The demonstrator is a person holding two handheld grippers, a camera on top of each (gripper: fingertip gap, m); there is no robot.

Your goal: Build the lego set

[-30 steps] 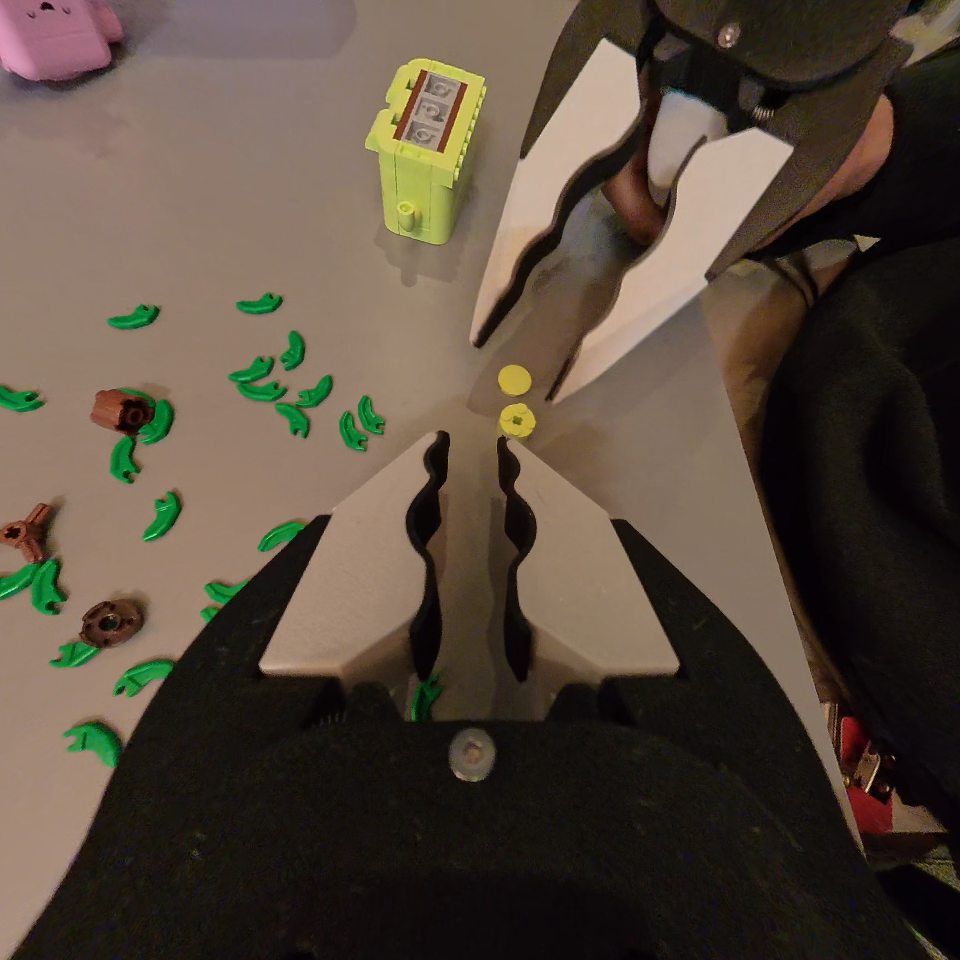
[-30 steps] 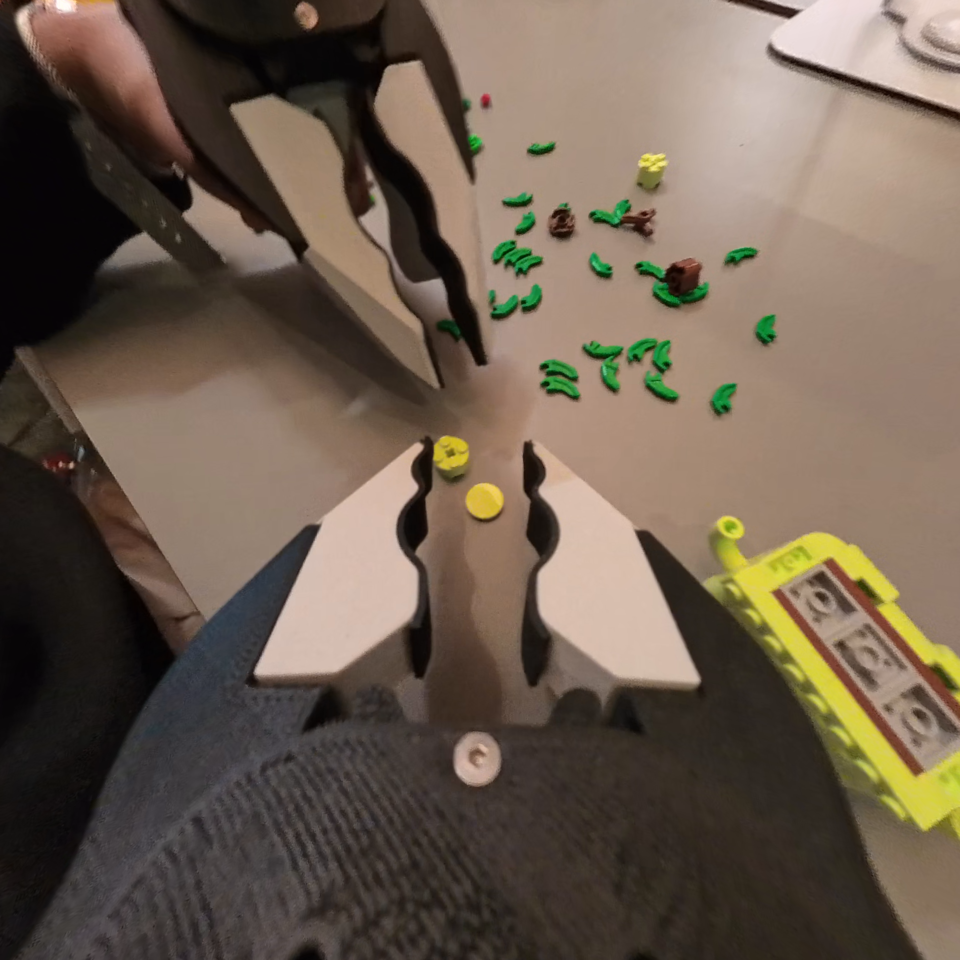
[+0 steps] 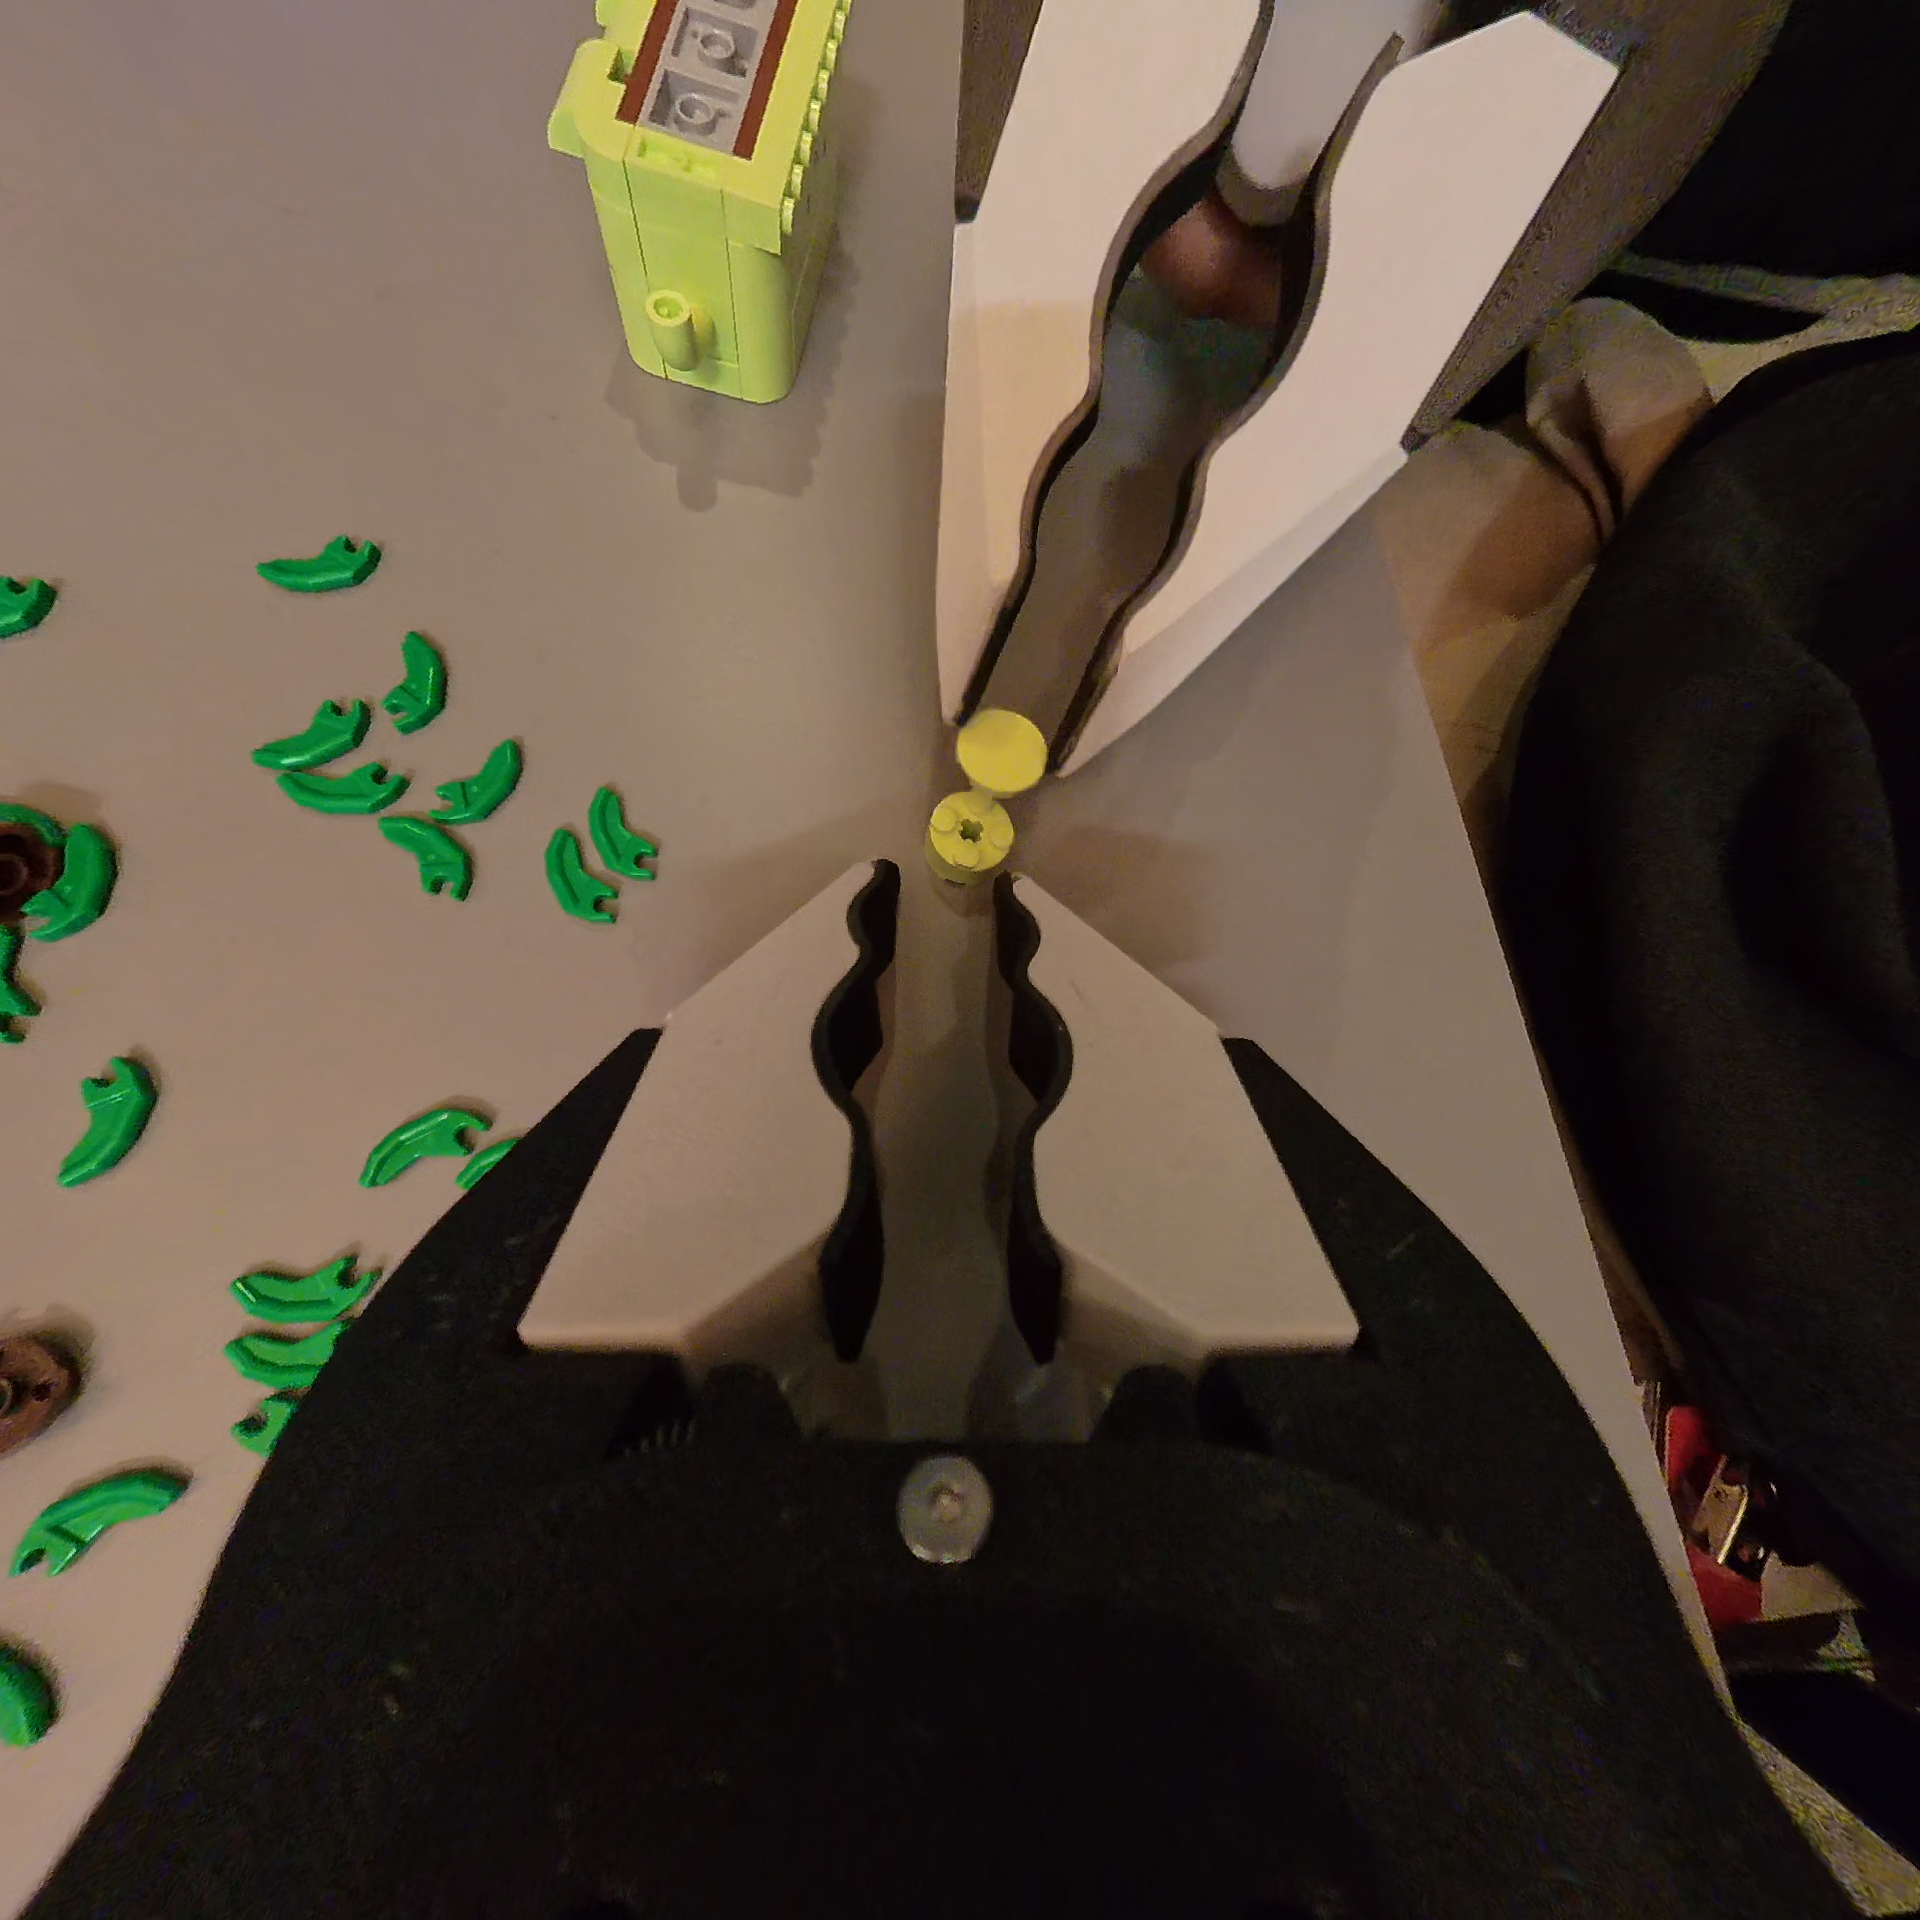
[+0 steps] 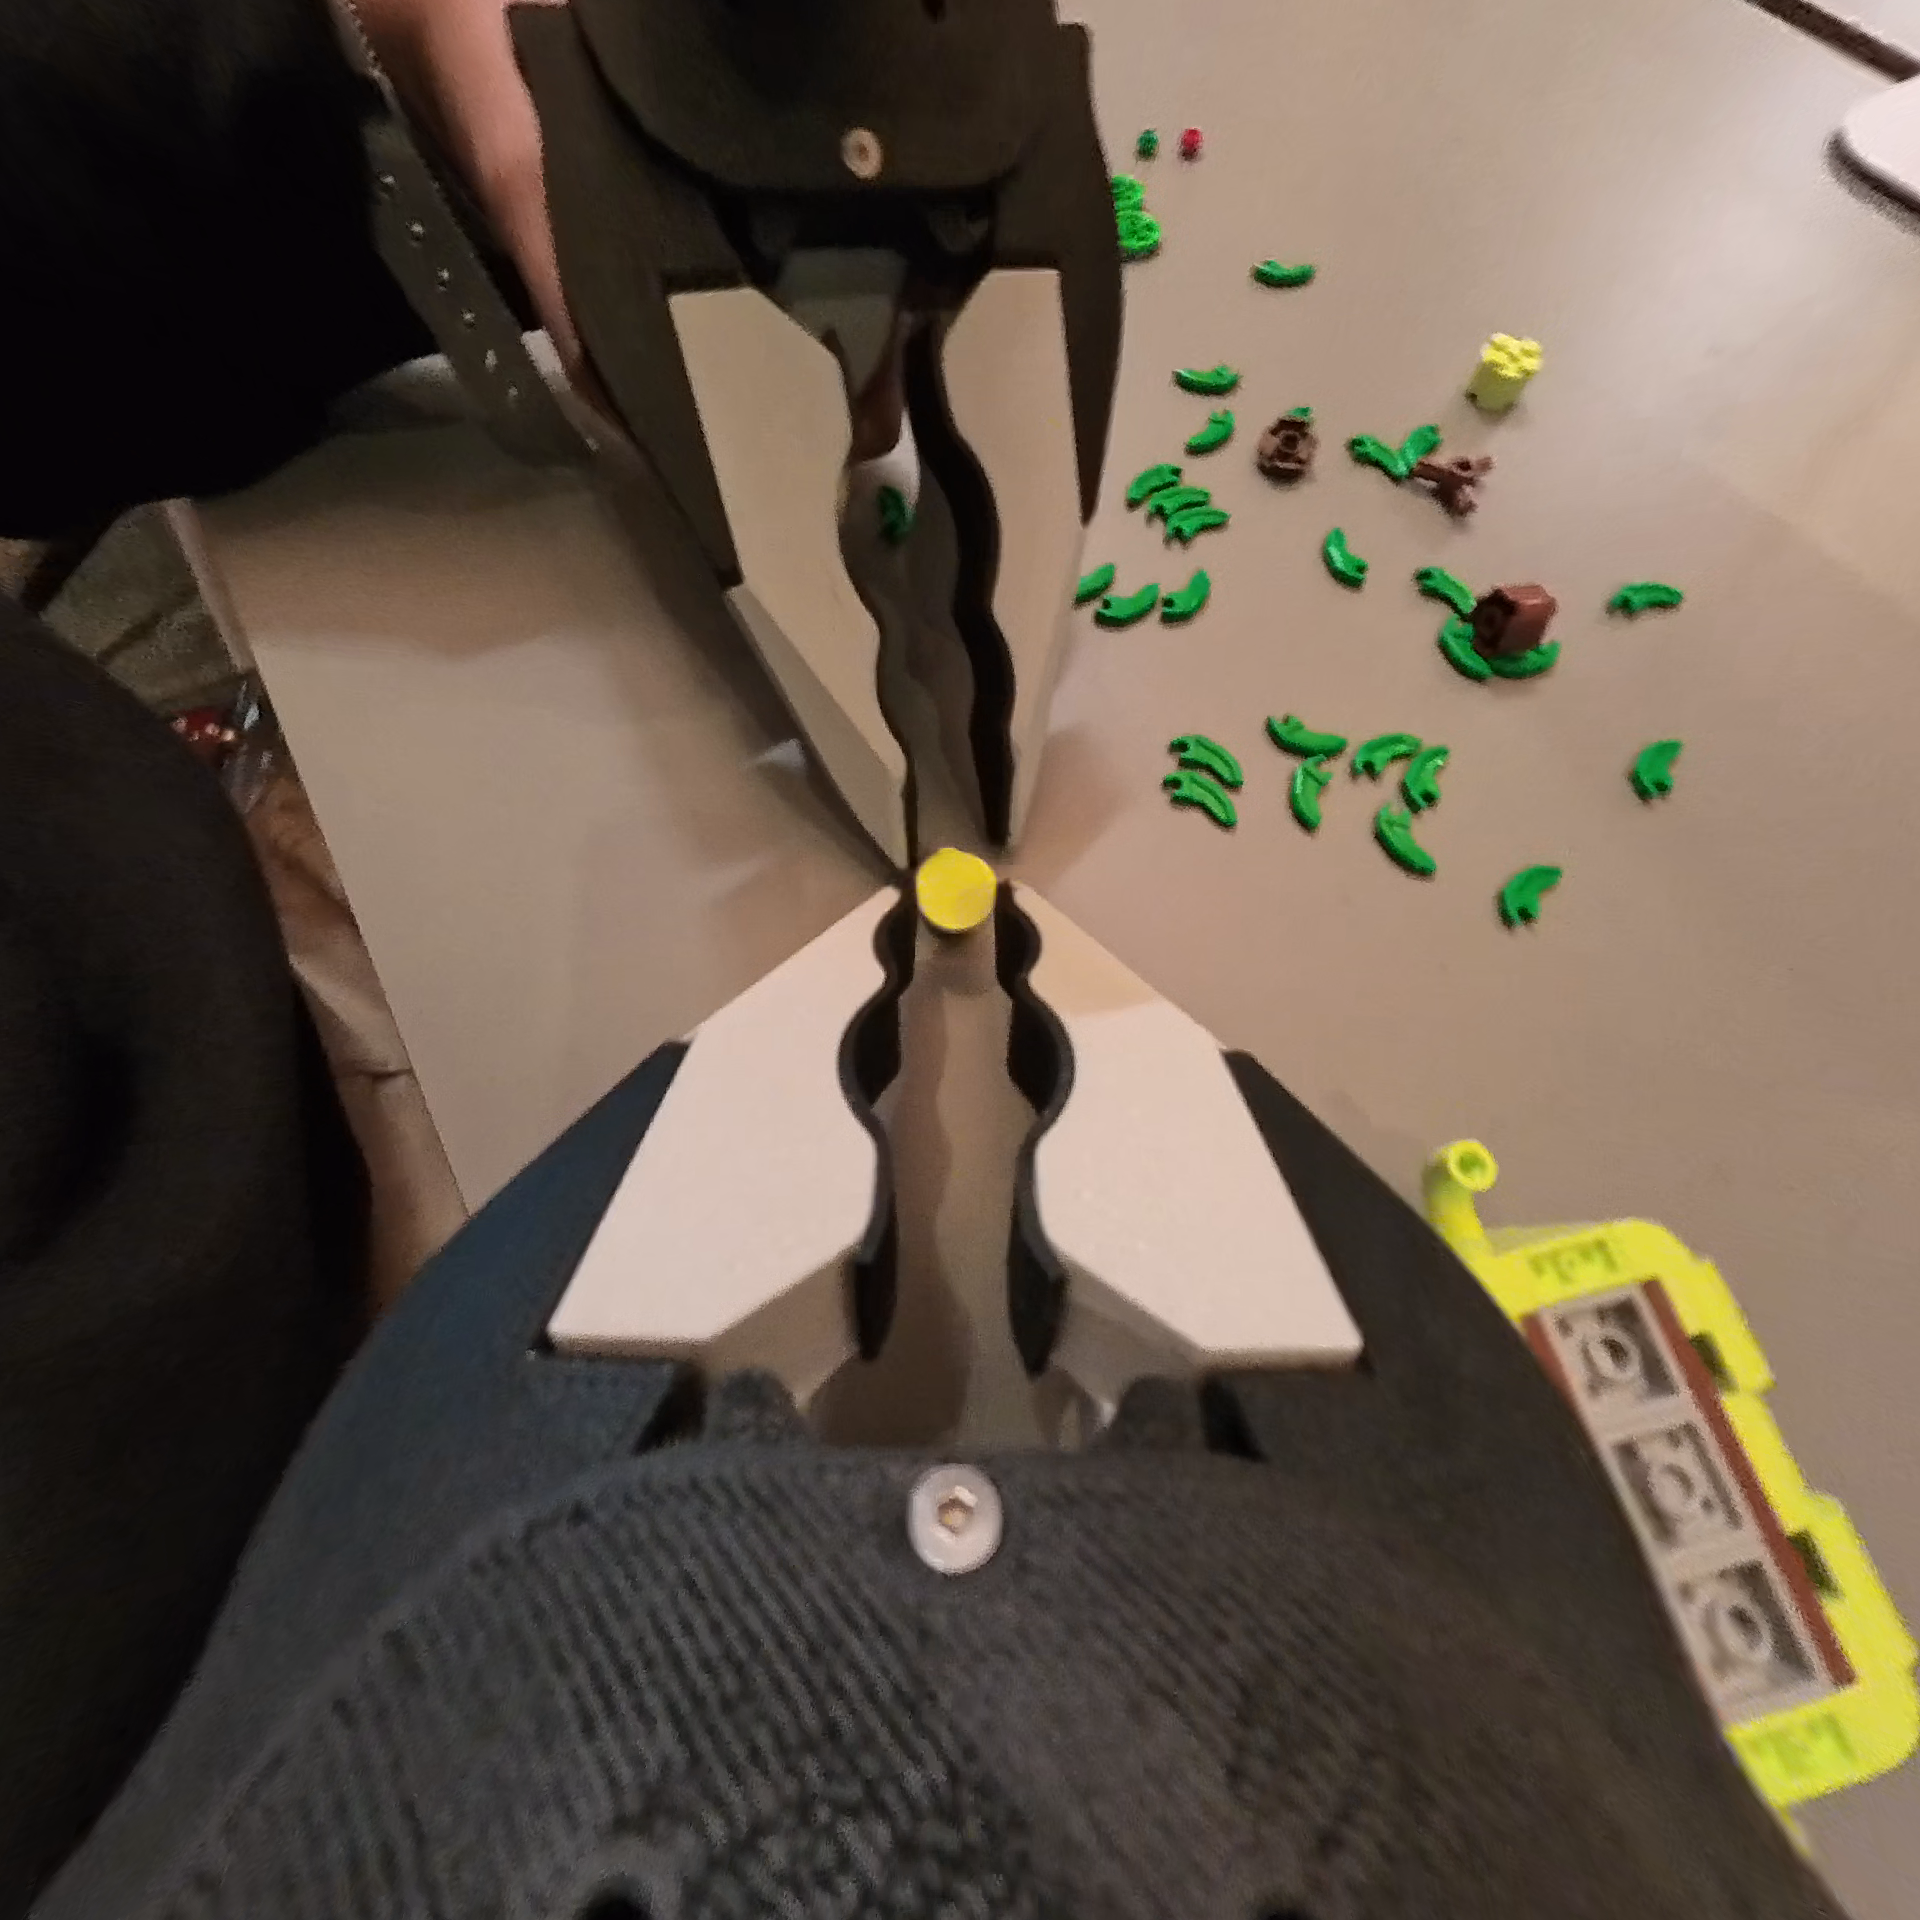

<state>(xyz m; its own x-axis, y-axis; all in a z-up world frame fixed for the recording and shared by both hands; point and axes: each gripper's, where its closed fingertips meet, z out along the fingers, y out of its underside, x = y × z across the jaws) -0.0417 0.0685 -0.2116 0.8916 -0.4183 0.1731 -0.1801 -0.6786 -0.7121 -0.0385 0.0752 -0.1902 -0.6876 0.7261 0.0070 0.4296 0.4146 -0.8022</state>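
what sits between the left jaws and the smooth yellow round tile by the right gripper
The small yellow-green round stud piece stands on the grey table directly ahead of the left gripper, between it and the smooth yellow round tile, which sits at the tips of the right gripper. Nothing else visible intervenes.

Grey table (image 3: pixel 312 343) under everything; dark clothing (image 3: pixel 1714 935) at its right edge, red object (image 3: pixel 1704 1496) below that edge, pale tray corner (image 4: pixel 1881 156) far off.
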